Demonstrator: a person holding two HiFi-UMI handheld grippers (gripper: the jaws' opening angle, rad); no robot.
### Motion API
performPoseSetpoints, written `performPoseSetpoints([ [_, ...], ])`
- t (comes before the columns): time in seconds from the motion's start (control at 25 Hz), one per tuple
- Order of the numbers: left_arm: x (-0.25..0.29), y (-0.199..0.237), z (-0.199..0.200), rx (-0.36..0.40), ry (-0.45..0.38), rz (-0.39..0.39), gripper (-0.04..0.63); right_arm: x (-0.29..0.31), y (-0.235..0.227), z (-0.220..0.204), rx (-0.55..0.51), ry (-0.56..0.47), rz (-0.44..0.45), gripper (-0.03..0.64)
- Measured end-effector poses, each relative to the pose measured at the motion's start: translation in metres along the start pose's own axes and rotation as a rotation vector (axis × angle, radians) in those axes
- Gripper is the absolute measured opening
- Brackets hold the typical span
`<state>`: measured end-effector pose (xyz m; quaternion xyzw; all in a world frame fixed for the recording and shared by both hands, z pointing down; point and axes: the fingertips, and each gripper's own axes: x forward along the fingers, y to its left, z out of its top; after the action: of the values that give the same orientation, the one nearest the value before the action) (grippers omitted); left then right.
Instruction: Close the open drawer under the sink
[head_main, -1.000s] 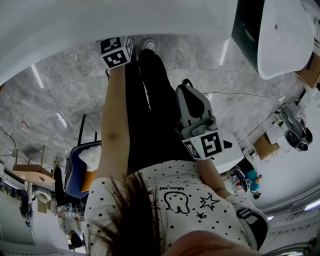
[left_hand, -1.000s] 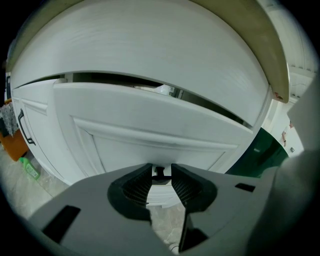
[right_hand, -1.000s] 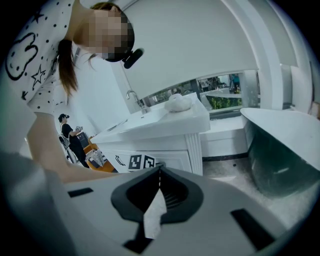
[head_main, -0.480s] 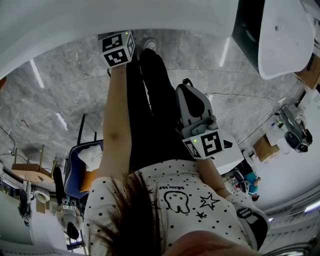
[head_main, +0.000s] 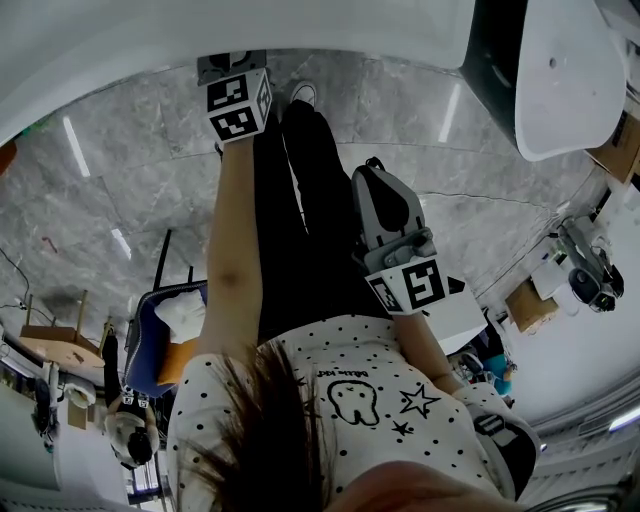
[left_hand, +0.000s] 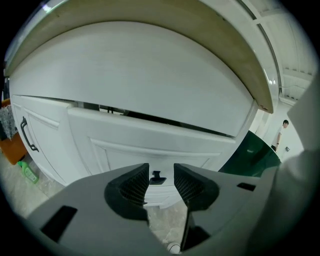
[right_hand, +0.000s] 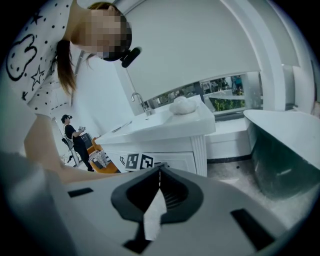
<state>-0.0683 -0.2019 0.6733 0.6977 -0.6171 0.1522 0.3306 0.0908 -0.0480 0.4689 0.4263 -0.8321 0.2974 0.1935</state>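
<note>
My left gripper (left_hand: 159, 182), jaws just opening, empty, is facing the small black knob (left_hand: 157, 176) of the white panelled drawer (left_hand: 150, 142) | right gripper (right_hand: 159, 175) is hanging closed, empty | risk: dark top gap (left_hand: 150, 119) is suggesting it's ajar; withdrawing now could be leaving it open.

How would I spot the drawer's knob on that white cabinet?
Find the white cabinet under the curved countertop. On its panelled drawer front sits a small dark knob. The door to its left has a long bar handle instead.
</note>
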Motion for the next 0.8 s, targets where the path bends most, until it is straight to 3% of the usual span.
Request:
performPoseSetpoints([
  [0.16,-0.016,-0.003,0.012,0.015,-0.029,-0.014,0.14,-0.003,0.008,0.01,-0.013,-0.028,0.008,0.014],
  [0.52,-0.043,-0.012,0.03,0.027,-0.067,-0.018,0.029,-0.014,0.024,0.031,-0.035,-0.08,0.01,0.014],
  [0.8,-0.068,-0.011,0.046,0.011,-0.095,-0.006,0.005,-0.023,0.035,0.046,-0.06,-0.112,0.0,0.014],
])
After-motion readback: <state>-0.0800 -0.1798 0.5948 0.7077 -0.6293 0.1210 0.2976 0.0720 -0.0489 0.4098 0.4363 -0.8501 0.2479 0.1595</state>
